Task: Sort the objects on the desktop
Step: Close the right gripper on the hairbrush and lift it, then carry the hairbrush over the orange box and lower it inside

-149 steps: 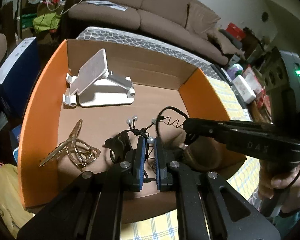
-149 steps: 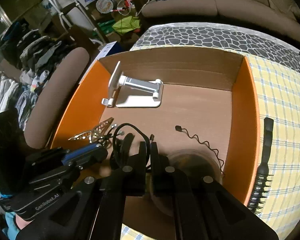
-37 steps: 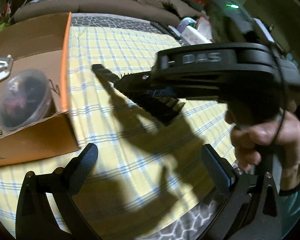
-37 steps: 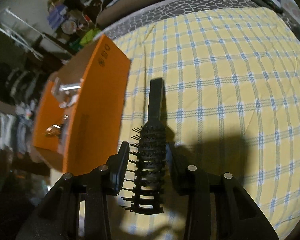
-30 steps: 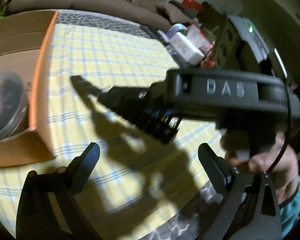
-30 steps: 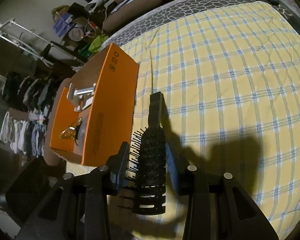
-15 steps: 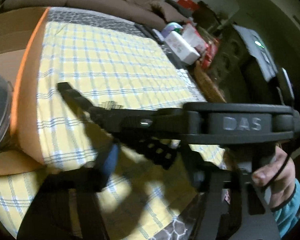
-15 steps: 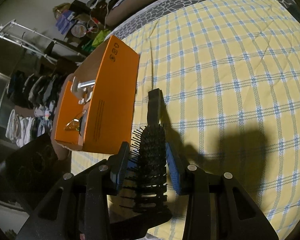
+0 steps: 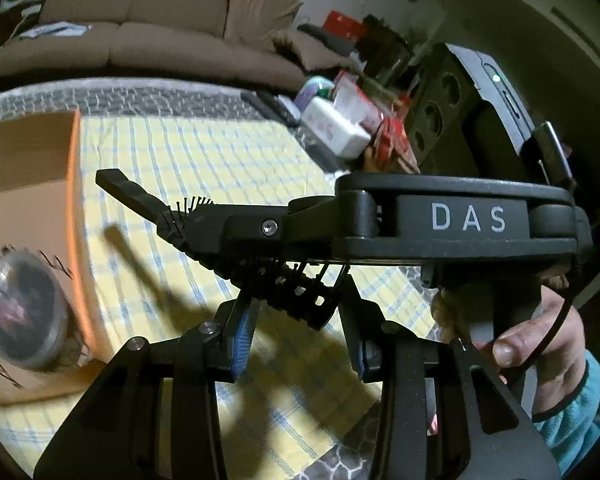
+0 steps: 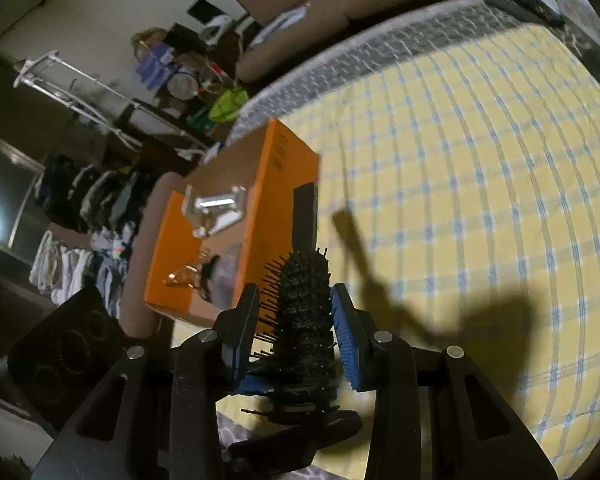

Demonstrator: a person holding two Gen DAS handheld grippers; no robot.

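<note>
A black hairbrush (image 9: 140,196) hangs in the air above the yellow checked cloth (image 9: 188,148), casting a shadow on it. My right gripper (image 9: 204,236) comes in from the right, shut on the sides of the bristled head (image 10: 304,304). In the right wrist view its blue pads (image 10: 342,328) flank the head. My left gripper (image 9: 298,332) is closing from below on the near end of the head, and its pads (image 9: 244,328) meet that end. The handle points away toward the orange box (image 9: 76,208).
The open box (image 10: 276,200) holds a clear round container (image 9: 20,320), a white phone stand (image 10: 216,208) and a gold clip (image 10: 184,276). A brown sofa (image 9: 140,20) stands behind. Cartons and remotes (image 9: 340,132) crowd the cloth's far right edge. A person's hand (image 9: 540,344) holds the right gripper.
The left jaws went from wide open to closed around the brush's near end. Both grippers rose, lifting the brush off the cloth. Five seconds ago both worked inside the box.
</note>
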